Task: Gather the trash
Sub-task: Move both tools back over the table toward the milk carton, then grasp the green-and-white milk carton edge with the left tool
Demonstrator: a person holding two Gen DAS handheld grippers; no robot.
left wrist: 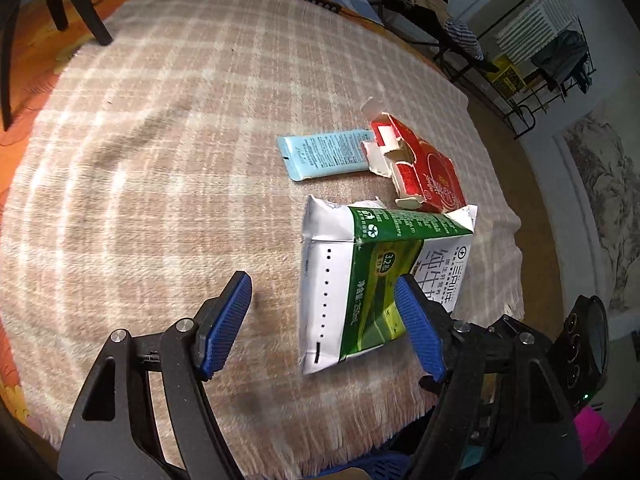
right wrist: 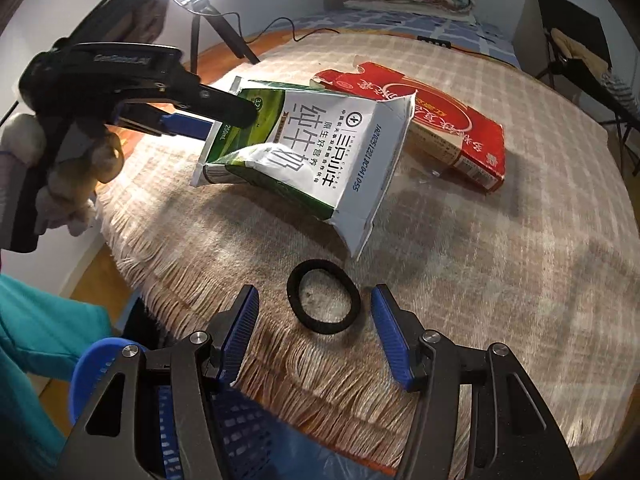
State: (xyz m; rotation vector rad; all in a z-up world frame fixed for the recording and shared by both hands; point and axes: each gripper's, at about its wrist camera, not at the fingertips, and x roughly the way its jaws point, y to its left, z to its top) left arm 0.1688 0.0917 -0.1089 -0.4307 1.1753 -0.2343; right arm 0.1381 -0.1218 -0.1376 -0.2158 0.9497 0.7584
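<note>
Left hand-held gripper (left wrist: 324, 322) sits wide apart w/ its pads straddling the flattened milk carton (left wrist: 372, 280) on the blanket-covered bench (left wrist: 160, 160), prob. lined up to pinch it for binning (red box (left wrist: 428, 172) and blue tube (left wrist: 324, 152) lie just beyond), while right hand-held gripper (right wrist: 314, 336) hovers wide apart over a black hair tie (right wrist: 324, 296) near the bench edge.

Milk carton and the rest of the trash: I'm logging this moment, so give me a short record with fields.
surface: checked blanket
milk carton: flattened, near the blanket's fringed edge
left tongs: open around the carton's end, not yet closed
right tongs: open, empty, low over a black ring
red box: torn open, behind the carton
blue tube: lying flat beside the red box
bin: blue basket below the edge
</note>
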